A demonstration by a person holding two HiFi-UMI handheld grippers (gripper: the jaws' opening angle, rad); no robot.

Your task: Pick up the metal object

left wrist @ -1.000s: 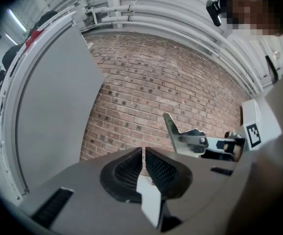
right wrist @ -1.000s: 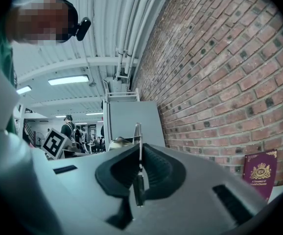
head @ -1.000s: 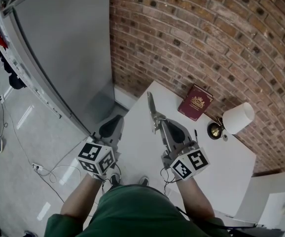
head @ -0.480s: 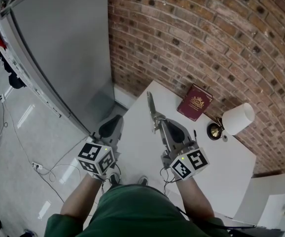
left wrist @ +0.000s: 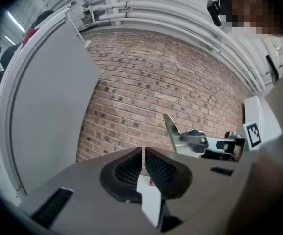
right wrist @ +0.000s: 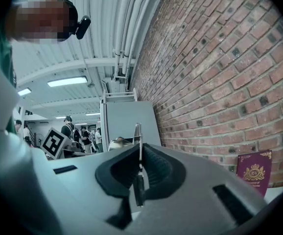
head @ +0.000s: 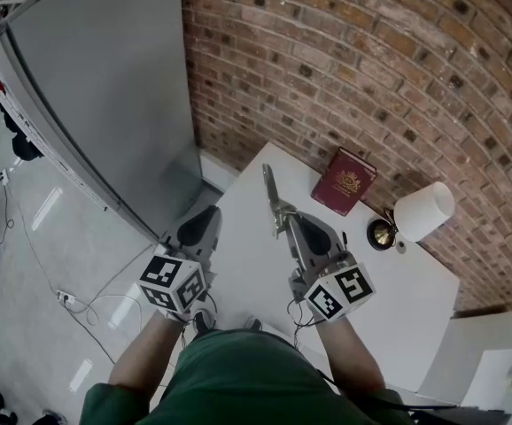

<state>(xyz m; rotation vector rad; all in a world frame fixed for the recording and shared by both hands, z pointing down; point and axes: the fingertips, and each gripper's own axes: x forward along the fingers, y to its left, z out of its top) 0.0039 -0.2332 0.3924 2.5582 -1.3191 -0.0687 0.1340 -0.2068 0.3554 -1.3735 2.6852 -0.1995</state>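
Observation:
The metal object (head: 273, 199) is a long flat steel tool with a pivot near its base. It sticks up and away out of my right gripper (head: 293, 226), which is shut on it above the white table (head: 389, 299). In the right gripper view its thin edge (right wrist: 138, 146) runs between the closed pads. From the left gripper view the tool (left wrist: 180, 137) shows to the right, against the brick wall. My left gripper (head: 199, 228) hangs off the table's left edge with its jaws closed and nothing between them (left wrist: 144, 166).
A maroon book (head: 345, 181) lies at the table's far side by the brick wall (head: 371, 69). A white-shaded lamp (head: 420, 212) with a brass base stands to its right. A grey panel (head: 105, 87) rises at the left; cables lie on the floor (head: 70, 301).
The head view has shifted slightly, so the wall and table sit a little further left. Both grippers and the metal tool keep the same pose.

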